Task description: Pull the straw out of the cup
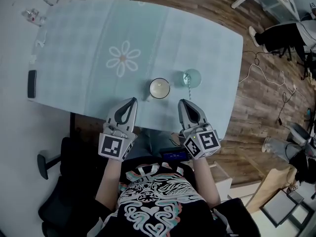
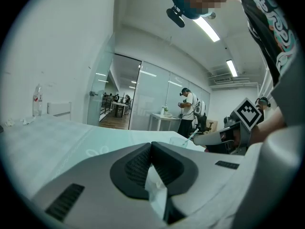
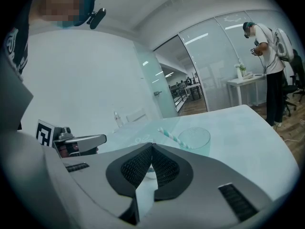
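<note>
A clear teal glass cup [image 1: 192,77] stands on the table near its front right, with a striped straw [image 1: 188,89] leaning out toward me. In the right gripper view the cup [image 3: 194,139] and straw [image 3: 170,136] lie just beyond the jaws. My right gripper [image 1: 182,103] sits at the table's near edge, a little short of the cup, jaws shut and empty [image 3: 152,146]. My left gripper [image 1: 132,101] rests beside it to the left, also shut on nothing [image 2: 151,144]. From the left gripper view the straw [image 2: 192,134] shows past the jaws.
A white mug [image 1: 159,88] stands between the two grippers, just left of the glass. A black phone [image 1: 32,83] lies at the table's left edge and a small bottle [image 1: 30,15] at the far left corner. A black chair [image 1: 54,181] is below left; cables [image 1: 269,75] trail on the wooden floor at right.
</note>
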Available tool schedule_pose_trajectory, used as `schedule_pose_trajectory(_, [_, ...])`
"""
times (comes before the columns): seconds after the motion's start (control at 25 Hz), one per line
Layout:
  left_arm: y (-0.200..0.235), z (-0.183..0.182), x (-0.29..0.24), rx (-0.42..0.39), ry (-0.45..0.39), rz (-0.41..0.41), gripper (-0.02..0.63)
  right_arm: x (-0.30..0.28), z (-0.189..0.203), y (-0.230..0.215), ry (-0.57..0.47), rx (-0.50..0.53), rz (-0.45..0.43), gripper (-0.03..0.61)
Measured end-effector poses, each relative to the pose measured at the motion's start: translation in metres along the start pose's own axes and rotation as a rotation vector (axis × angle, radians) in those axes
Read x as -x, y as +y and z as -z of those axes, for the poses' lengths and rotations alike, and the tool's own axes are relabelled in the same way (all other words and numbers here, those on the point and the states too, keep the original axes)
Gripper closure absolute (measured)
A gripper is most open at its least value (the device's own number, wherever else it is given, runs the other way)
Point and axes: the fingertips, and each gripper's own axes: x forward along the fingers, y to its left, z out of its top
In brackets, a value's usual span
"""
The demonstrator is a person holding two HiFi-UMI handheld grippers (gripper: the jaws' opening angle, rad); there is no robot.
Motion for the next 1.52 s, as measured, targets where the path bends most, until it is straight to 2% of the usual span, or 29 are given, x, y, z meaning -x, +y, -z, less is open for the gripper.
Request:
schedule_pose_trajectory(0.4, [-0.010, 0.020, -0.019, -0.025, 0.078, 0.049, 0.614, -0.026, 0.018, -0.002, 0.012, -0.014, -0.009, 0.558])
schedule_pose_trajectory(0.6, [-0.015, 0.029, -0.026, -0.011, 0.101, 0.058, 0.614, -0.036, 0.018, -0.004, 0.023, -0.020, -0.028, 0.532])
schedule_pose_trajectory(0.88, [-0.014, 0.035, -0.036, -0.007, 0.122, 0.061, 0.614, -0.043, 0.014, -0.008, 0.005, -0.030, -0.044, 0.521])
schedule_pose_trajectory(1.0, [-0.011, 0.036, -0.041, 0.000, 0.124, 0.059, 0.614, -0.047, 0.007, -0.004, -0.023, -0.001, -0.055, 0.520])
schedule_pose_trajectory(1.52, [-0.012, 0.043, -0.054, 0.000, 0.143, 0.078, 0.614, -0.065, 0.017, 0.004, 0.005, -0.011, -0.113, 0.494])
